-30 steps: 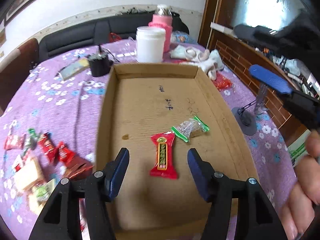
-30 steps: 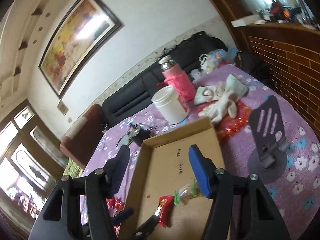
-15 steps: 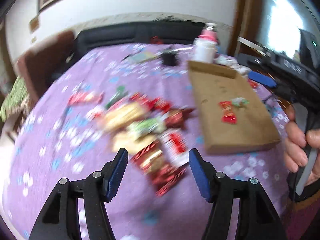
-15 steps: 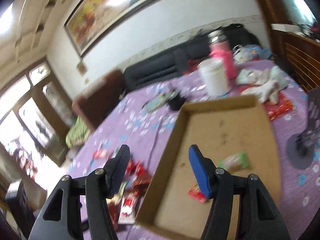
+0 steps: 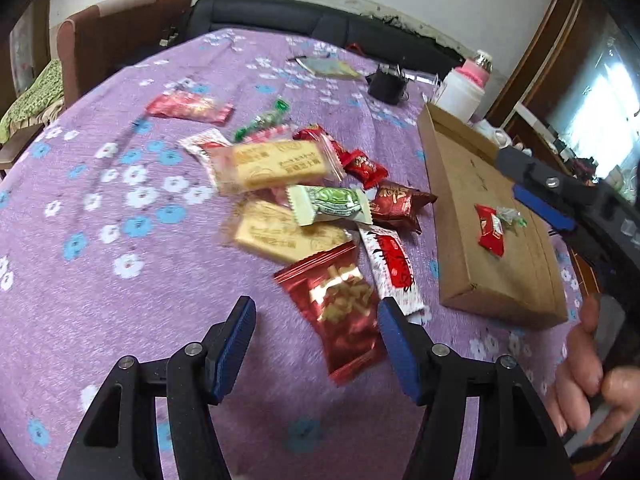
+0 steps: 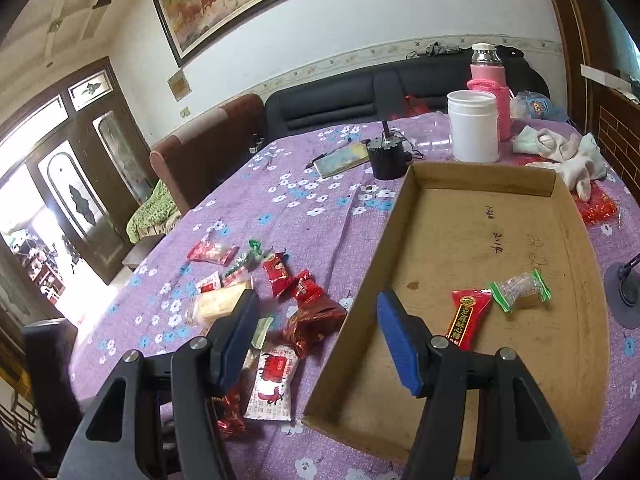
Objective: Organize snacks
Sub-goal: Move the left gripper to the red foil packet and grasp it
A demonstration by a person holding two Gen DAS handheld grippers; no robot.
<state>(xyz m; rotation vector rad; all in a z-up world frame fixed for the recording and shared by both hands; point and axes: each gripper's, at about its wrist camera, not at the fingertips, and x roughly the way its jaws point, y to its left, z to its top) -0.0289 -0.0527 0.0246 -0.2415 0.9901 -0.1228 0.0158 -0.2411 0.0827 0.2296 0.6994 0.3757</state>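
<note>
A heap of wrapped snacks (image 5: 312, 200) lies on the purple flowered tablecloth, left of a shallow cardboard tray (image 5: 460, 280). The tray (image 6: 500, 208) holds a red snack (image 6: 468, 318) and a clear green-ended candy (image 6: 520, 286). My left gripper (image 5: 316, 330) is open and empty, just short of a shiny red packet (image 5: 340, 304) at the heap's near edge. My right gripper (image 6: 316, 322) is open and empty, above the tray's near left wall, with the heap (image 6: 280, 312) to its left. The right gripper also shows at the left wrist view's right edge (image 5: 536, 200).
At the far side stand a white jar (image 6: 474, 126), a pink-sleeved bottle (image 6: 490, 80), a small black device (image 6: 386, 158) and a notebook (image 6: 342, 160). Pale cloths (image 6: 560, 152) lie far right. A black stand base (image 6: 624, 292) sits right of the tray. Sofa and chair lie beyond.
My left gripper has swung from over the tray to the snack heap on the left and come closer to it. My right gripper has tilted down toward the tray's left wall. Both stayed open.
</note>
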